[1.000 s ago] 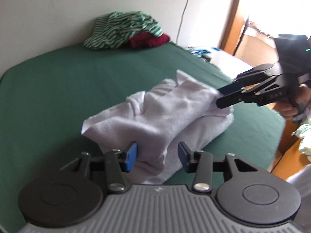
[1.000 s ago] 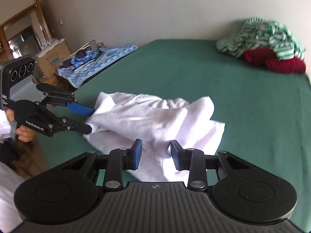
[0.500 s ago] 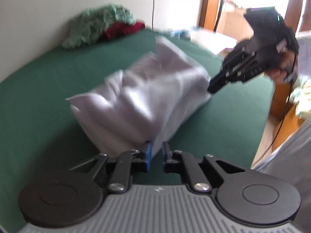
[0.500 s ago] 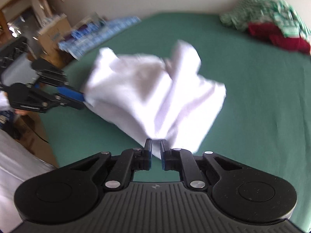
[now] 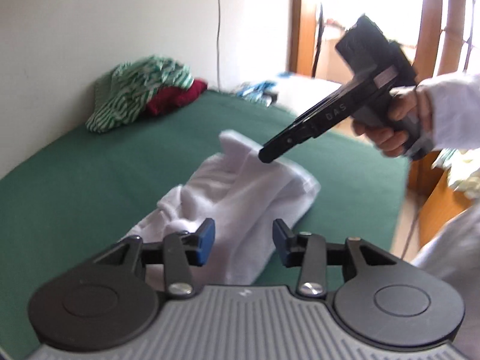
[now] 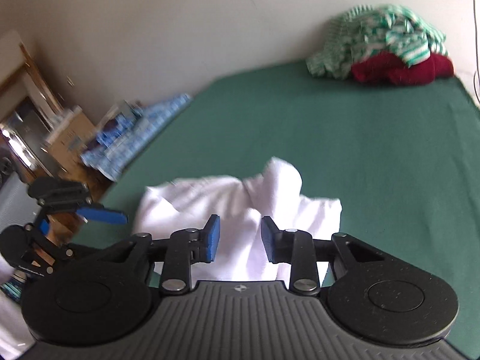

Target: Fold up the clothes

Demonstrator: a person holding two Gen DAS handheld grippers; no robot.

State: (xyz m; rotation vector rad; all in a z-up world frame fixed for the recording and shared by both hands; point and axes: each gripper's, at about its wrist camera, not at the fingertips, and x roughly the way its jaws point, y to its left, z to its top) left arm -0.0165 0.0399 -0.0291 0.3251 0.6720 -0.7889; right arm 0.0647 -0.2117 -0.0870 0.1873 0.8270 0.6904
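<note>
Lying bunched on the green cloth-covered table (image 5: 90,180), a white soft-knit garment (image 5: 240,198) sits near the table's front edge, loosely folded over itself with a raised peak at its far end. In the left wrist view it runs from 6 o'clock up toward 1 o'clock; in the right wrist view it fills the lower centre.

Left gripper (image 5: 243,241): black frame, blue pads, jaws parting at this moment. The white garment lies below and between the pads, which stand clear of it; nothing is grasped.

Right gripper (image 6: 240,238): same build, jaws likewise parting, pads apart with the white cloth showing in the gap; released, no grasp. In the left wrist view this tool appears at 2 o'clock, held by a hand (image 5: 399,126) in a white sleeve (image 5: 456,111), its tip hovering over the garment's far end. Contact there cannot be told.

Heaped at the table's far corner against the pale wall (image 6: 150,30), a green-and-white striped garment (image 6: 375,39) rests on top of a dark red garment (image 6: 402,70). Both are well apart from the white one.

Off the table's edge, at 9 o'clock in the right wrist view, stand a brown cardboard box (image 6: 72,141) and a blue patterned cloth (image 6: 135,138), both blurred.
</note>
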